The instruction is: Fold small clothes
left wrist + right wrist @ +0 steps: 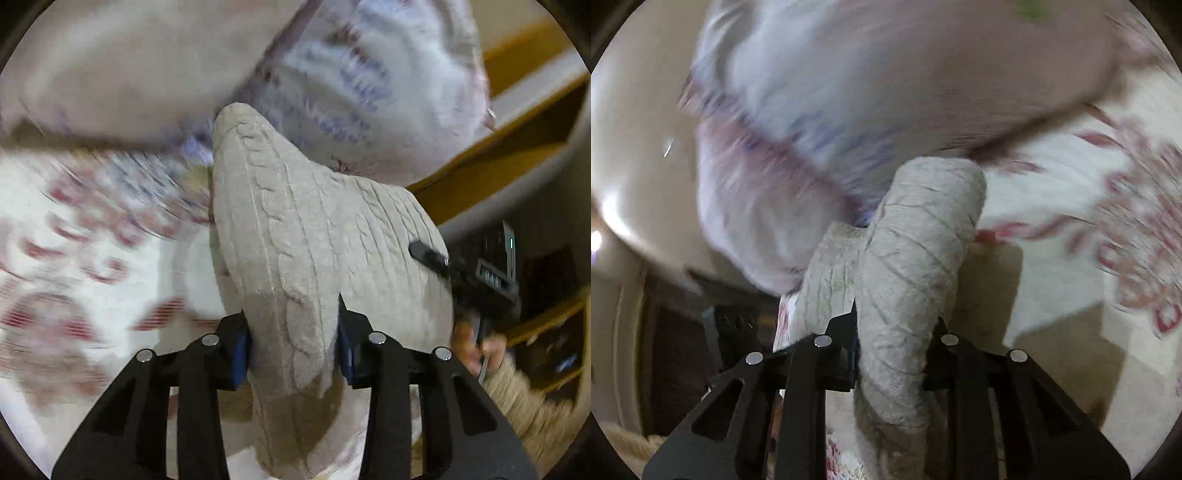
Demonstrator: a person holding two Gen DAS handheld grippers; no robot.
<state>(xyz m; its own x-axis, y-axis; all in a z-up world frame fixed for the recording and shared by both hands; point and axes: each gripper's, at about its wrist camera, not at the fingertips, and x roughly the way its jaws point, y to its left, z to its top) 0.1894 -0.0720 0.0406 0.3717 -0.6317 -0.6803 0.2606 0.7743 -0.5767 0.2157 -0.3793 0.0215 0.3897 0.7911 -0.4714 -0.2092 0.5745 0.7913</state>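
Note:
A beige cable-knit garment (295, 229) hangs between both grippers above a bed. My left gripper (293, 328) is shut on one bunched part of it, with fabric drooping below the fingers. My right gripper (895, 325) is shut on another bunched part of the same knit (916, 258), which sticks up past the fingertips. The right gripper also shows in the left wrist view (476, 280), at the garment's right edge, with the person's hand under it.
A white bedsheet with red floral print (74, 258) lies below, also in the right wrist view (1089, 229). Large pale pillows (332, 74) sit beyond the garment. A wooden headboard or shelf (517, 147) stands at the right. The background is motion-blurred.

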